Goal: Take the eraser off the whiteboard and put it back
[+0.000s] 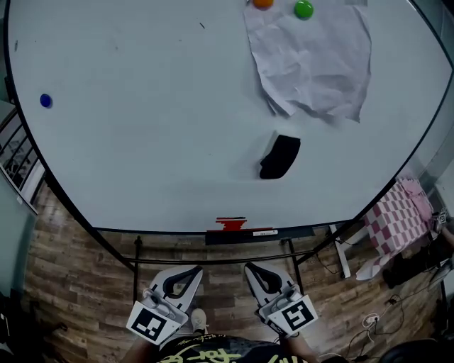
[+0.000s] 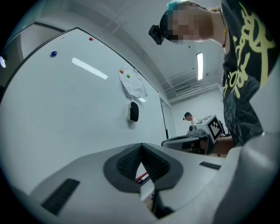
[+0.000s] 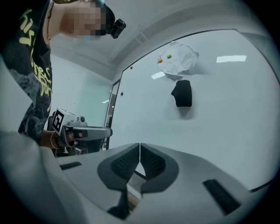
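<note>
Closest to us, both pairs of tongs hang in front of the whiteboard [image 1: 142, 156], below its bottom edge and clear of it. The left tongs [image 1: 190, 271] are closed, pad tips meeting, with nothing between them. The right tongs [image 1: 252, 269] are closed and empty as well. Each points toward the whiteboard, and the marker cubes sit at their near ends.

Under them, the wooden floor [image 1: 71, 283] runs up to the whiteboard's stand. Off the whiteboard's lower right corner lies a pink checked cloth [image 1: 401, 213].

Along the whiteboard's bottom edge runs a narrow tray [image 1: 262, 233], with red markers [image 1: 230, 224] lying on it near the middle of that edge.

The eraser [image 1: 280, 157], black and oblong, is on the whiteboard's face, right of its middle and well above the tray. Neither pair of tongs touches it; both are well apart from it.

Just above the eraser a crumpled sheet of paper [image 1: 312, 64] hangs on the whiteboard's upper right part. Its lower edge ends near the eraser's top without covering it. A green magnet [image 1: 303, 9] and an orange magnet [image 1: 263, 3] sit at the paper's top, near the whiteboard's upper edge. Over by the whiteboard's left edge, a blue magnet [image 1: 46, 101] sits alone.
</note>
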`<state>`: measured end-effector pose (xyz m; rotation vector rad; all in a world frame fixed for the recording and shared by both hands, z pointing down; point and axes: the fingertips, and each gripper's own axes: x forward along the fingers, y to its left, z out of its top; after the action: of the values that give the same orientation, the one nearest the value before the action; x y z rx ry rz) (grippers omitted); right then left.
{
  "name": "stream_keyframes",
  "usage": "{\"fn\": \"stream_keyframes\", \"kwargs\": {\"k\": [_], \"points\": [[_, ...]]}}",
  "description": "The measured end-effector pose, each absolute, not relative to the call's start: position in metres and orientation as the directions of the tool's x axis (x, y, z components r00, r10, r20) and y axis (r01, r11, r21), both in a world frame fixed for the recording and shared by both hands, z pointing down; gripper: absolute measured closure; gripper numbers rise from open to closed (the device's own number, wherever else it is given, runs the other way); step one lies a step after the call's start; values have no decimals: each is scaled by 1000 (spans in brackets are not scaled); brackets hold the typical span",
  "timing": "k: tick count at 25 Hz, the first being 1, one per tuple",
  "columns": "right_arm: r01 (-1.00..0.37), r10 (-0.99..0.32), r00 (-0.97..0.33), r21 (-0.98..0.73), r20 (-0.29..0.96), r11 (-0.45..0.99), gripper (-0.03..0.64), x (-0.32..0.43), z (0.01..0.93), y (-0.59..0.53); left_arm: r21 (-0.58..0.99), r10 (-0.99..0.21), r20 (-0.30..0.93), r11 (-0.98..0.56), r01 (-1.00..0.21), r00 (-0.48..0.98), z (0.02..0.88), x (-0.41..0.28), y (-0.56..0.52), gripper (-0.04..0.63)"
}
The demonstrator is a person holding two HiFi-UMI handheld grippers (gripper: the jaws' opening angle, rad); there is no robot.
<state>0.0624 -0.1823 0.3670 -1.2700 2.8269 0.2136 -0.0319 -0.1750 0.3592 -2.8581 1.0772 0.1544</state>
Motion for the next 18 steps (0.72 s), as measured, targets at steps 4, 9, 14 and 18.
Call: {"fn": "stream_keyframes", "kwargs": {"k": [4, 9, 14, 18], "points": [[-757, -752, -654, 96, -84, 647, 607, 60, 366, -203, -44, -644, -118, -757, -652, 756, 357, -32, -197, 592], [-763, -759, -646, 83, -81, 641, 607, 57, 365, -223, -28, -634, -105, -768, -639, 766, 358, -31, -216, 592], [-769, -764, -639, 74, -86, 635, 607, 50, 362, -242, -22, -631, -85, -772, -635, 771, 360, -36, -236, 592], [-771, -766, -636, 74, -95, 632, 607, 46, 357, -252, -27, -622, -83, -780, -625, 779, 359, -36, -246, 591]]}}
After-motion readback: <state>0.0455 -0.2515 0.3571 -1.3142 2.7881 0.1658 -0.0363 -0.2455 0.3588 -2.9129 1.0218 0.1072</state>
